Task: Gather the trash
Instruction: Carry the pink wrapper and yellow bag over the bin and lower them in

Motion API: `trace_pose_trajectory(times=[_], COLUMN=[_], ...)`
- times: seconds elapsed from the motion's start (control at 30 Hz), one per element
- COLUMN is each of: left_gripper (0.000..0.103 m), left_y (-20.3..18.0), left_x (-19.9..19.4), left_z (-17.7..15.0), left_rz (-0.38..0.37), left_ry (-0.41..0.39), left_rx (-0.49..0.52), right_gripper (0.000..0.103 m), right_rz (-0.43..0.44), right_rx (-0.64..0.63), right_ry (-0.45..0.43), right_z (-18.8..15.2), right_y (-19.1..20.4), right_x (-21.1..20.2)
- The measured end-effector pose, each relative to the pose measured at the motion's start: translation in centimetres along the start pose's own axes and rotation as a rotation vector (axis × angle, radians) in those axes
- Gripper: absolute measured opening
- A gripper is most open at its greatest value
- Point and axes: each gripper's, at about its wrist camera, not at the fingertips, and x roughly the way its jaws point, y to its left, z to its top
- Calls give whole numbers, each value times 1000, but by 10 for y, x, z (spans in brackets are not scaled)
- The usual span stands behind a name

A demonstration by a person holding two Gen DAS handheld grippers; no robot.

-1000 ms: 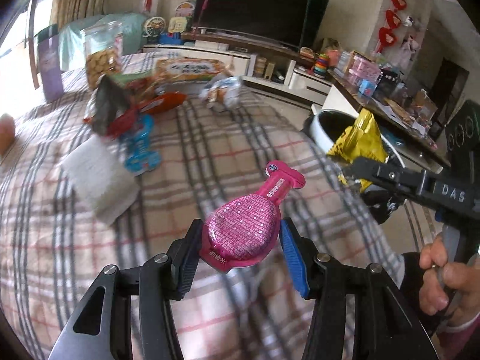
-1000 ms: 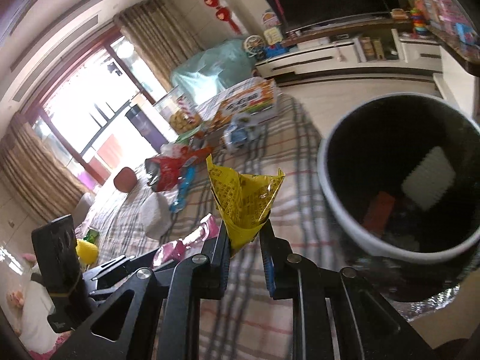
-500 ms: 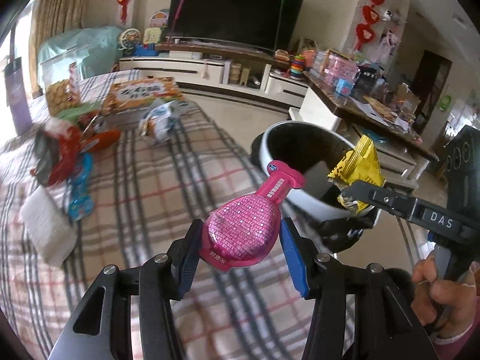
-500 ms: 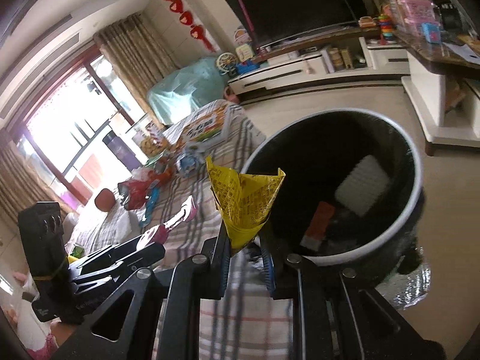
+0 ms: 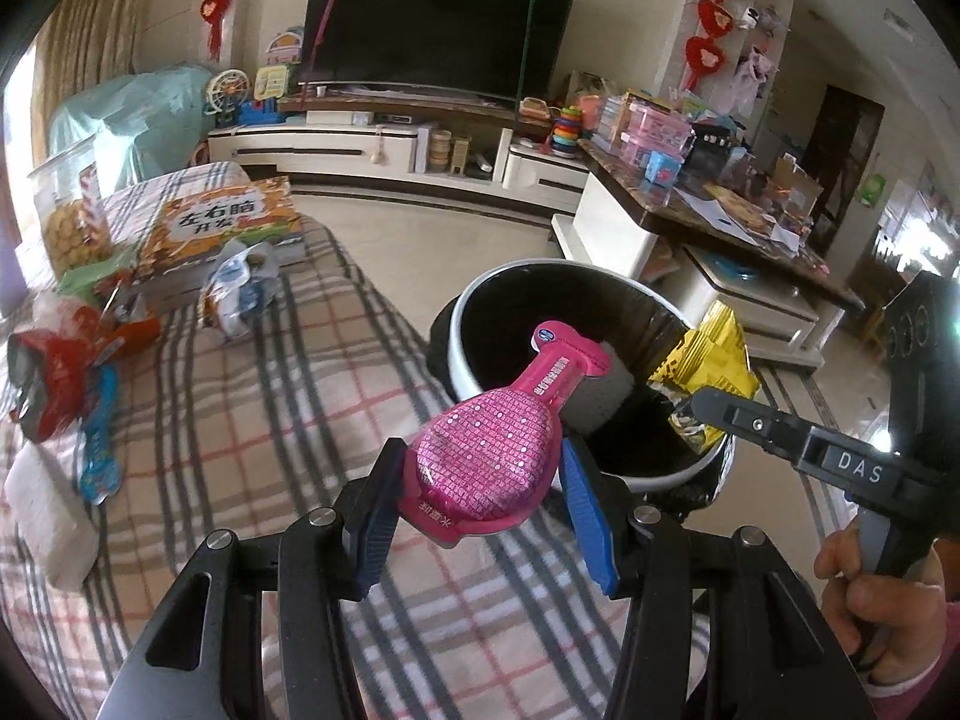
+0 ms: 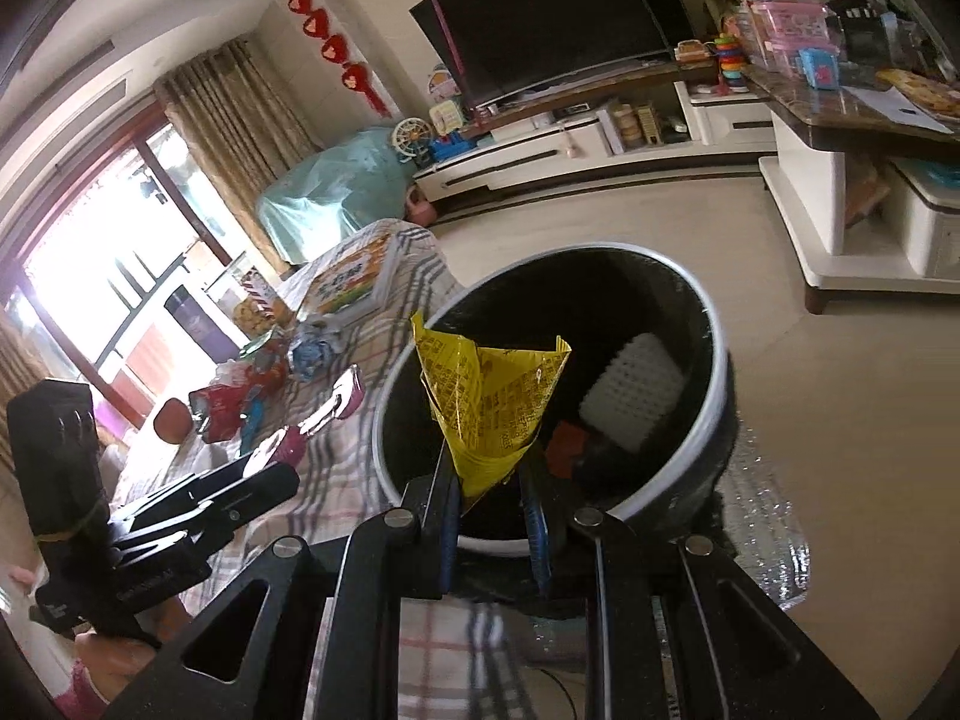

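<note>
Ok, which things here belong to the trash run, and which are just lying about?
Job: pink packet in left gripper; yellow wrapper in right gripper; bin; wrappers on the bed.

Lying about: book, snack jar, TV.

Plaid-covered tabletop point(image 5: 258, 420) lies under and ahead of my left gripper point(image 5: 480, 516). On it, far ahead-left: picture book point(image 5: 222, 228), crumpled blue-white wrapper point(image 5: 240, 288). Further left: red wrapper point(image 5: 48, 372), blue wrapper point(image 5: 99, 438), white towel point(image 5: 48, 528).
</note>
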Motion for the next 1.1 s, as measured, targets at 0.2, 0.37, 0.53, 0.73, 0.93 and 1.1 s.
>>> trace_pose_trajectory(times=[0.2, 0.37, 0.53, 0.73, 0.93, 1.1], left_gripper=[50, 50, 50, 51, 51, 52], left_y=[-10, -15, -20, -24, -28, -30], left_x=[14, 28, 41, 52, 62, 65], left_z=[10, 17, 23, 30, 37, 40], left_rz=[0, 5, 6, 8, 5, 10], left_ry=[6, 17, 25, 32, 40, 40], left_rx=[13, 17, 19, 30, 39, 43], right_gripper=[19, 19, 19, 22, 24, 37], right_rz=[-25, -38, -48, -50, -54, -52], right_rx=[-1, 0, 1, 2, 13, 15], right_ry=[3, 11, 20, 26, 27, 22], right_z=[5, 10, 15, 20, 24, 26], right_y=[-10, -19, -24, -28, -32, -32], right_x=[3, 5, 10, 14, 17, 17])
